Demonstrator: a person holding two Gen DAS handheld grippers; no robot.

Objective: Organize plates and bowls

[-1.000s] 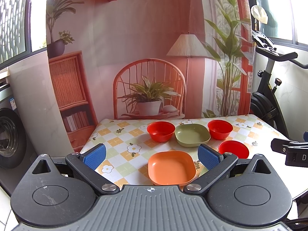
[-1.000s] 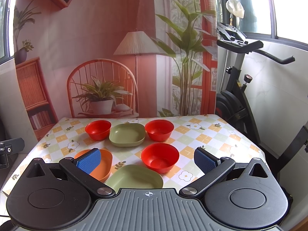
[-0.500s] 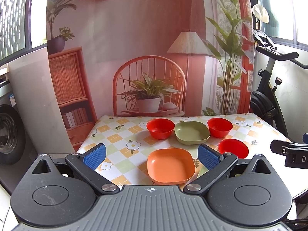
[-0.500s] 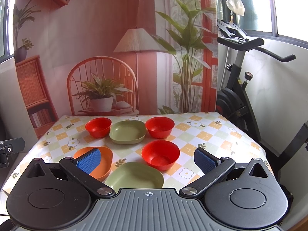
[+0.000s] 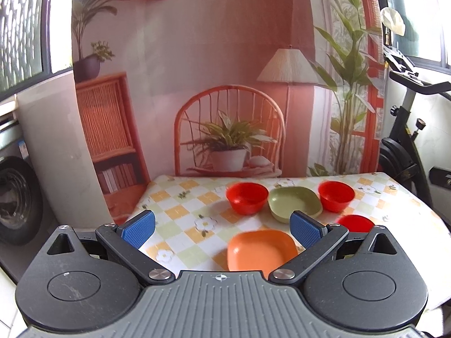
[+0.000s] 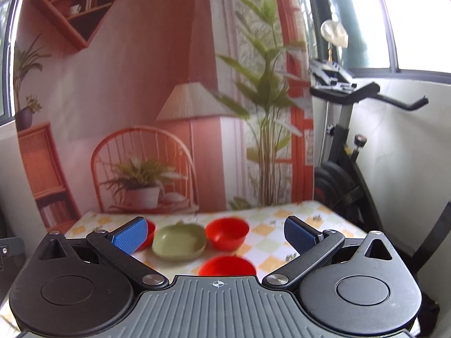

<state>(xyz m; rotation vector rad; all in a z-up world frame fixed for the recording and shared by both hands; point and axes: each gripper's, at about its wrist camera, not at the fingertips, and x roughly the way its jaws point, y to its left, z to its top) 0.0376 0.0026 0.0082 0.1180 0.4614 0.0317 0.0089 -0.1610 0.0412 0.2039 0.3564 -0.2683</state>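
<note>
1. The left tongs [image 5: 222, 229] are spread wide and hold nothing; they hang above the near edge of the tabletop [image 5: 180, 211], which has a checked cloth with flowers.
2. In the left wrist view, the orange plate [image 5: 260, 250] lies between the blue pads, toward 5 o'clock from the picture's middle.
3. Behind it stand a red bowl [image 5: 247, 198], a green plate [image 5: 294, 201] and a second red bowl [image 5: 336, 195] in a row, close together.
4. A third red bowl [image 5: 355, 223] sits at 4 o'clock, partly hidden by the right finger.
5. The right tongs [image 6: 215, 235] are also wide apart and empty.
6. The right wrist view is blurred; the nearest red bowl [image 6: 227, 266] seems to be just beyond the tongs' body.
</note>
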